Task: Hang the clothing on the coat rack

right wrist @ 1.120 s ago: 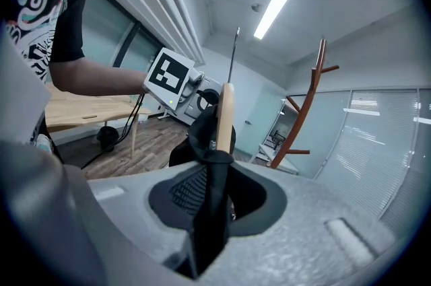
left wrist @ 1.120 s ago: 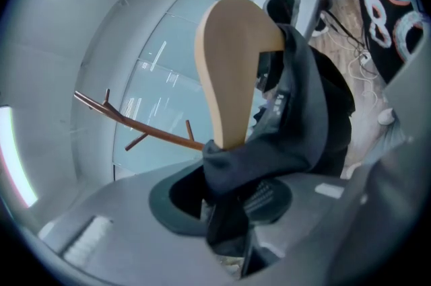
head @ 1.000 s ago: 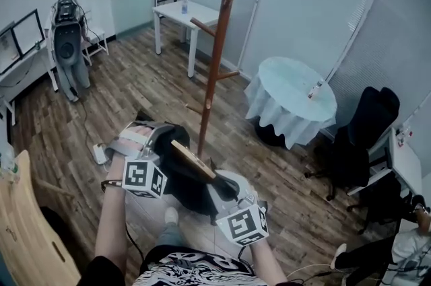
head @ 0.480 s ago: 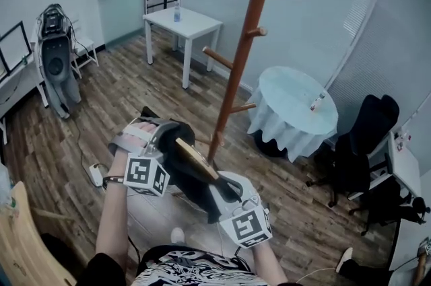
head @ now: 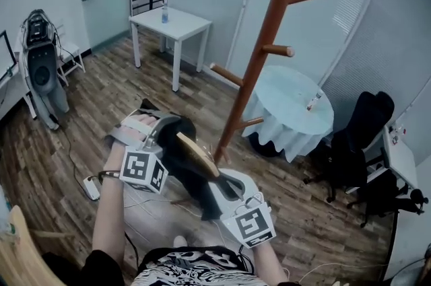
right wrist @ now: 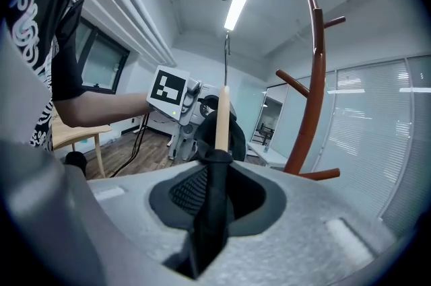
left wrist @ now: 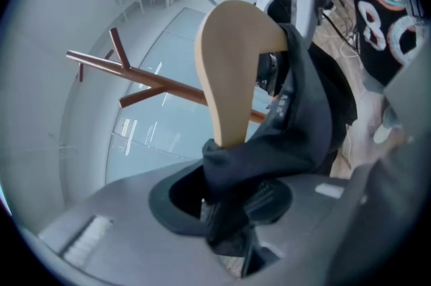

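A brown wooden coat rack (head: 266, 42) with angled pegs stands ahead of me, and it also shows as coat rack (left wrist: 155, 83) and coat rack (right wrist: 313, 89). Between my grippers I hold a wooden hanger (head: 196, 153) draped with a dark garment (head: 183, 173). My left gripper (head: 161, 142) is shut on the garment (left wrist: 296, 123) at one end of the hanger (left wrist: 232, 69). My right gripper (head: 227, 189) is shut on the garment (right wrist: 212, 210) at the other end of the hanger (right wrist: 220, 120). The hanger's metal hook (right wrist: 225, 59) points up. The pads are hidden by cloth.
A round table with a white cloth (head: 293, 103) stands just behind the rack. A white square table (head: 168, 22) is at the back, a black office chair (head: 357, 143) at the right, and a grey machine (head: 40, 69) at the left wall. Cables lie on the wood floor.
The coat rack has come nearer and shifted right in the head view as I moved toward it. Both grippers keep the same hold on the hanger and garment.
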A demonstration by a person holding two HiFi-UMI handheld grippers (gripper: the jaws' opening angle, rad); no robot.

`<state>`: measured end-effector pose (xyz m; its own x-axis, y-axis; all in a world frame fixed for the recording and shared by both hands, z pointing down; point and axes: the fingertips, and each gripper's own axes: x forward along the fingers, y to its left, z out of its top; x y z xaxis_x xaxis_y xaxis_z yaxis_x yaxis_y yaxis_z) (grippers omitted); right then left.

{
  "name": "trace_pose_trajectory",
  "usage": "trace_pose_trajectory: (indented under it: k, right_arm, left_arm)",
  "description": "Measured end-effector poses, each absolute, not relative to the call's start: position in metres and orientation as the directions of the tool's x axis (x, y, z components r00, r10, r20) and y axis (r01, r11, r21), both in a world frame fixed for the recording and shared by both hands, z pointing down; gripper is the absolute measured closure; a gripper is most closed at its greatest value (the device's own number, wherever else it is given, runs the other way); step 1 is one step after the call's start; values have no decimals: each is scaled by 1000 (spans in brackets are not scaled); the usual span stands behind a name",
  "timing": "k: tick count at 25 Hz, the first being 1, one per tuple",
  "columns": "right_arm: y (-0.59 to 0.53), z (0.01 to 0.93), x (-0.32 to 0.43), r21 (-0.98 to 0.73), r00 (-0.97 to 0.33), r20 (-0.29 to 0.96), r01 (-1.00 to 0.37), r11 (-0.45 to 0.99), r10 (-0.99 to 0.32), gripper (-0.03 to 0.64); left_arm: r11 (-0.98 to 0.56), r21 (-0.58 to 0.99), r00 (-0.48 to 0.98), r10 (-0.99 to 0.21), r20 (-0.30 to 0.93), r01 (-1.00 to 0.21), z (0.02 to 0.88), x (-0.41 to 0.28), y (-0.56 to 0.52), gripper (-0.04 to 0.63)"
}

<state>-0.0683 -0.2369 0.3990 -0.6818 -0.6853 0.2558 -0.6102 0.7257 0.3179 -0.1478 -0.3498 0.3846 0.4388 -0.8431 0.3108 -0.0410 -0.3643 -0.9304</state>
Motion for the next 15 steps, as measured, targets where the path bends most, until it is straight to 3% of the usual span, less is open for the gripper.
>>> trace_pose_trajectory:
  k: [15]
  right_arm:
    - [-266, 388, -55, 269, -629, 237, -690, 672, -740, 551]
  left_arm:
    - [-402, -915, 539, -762, 358, 39, 380, -117, -392, 495]
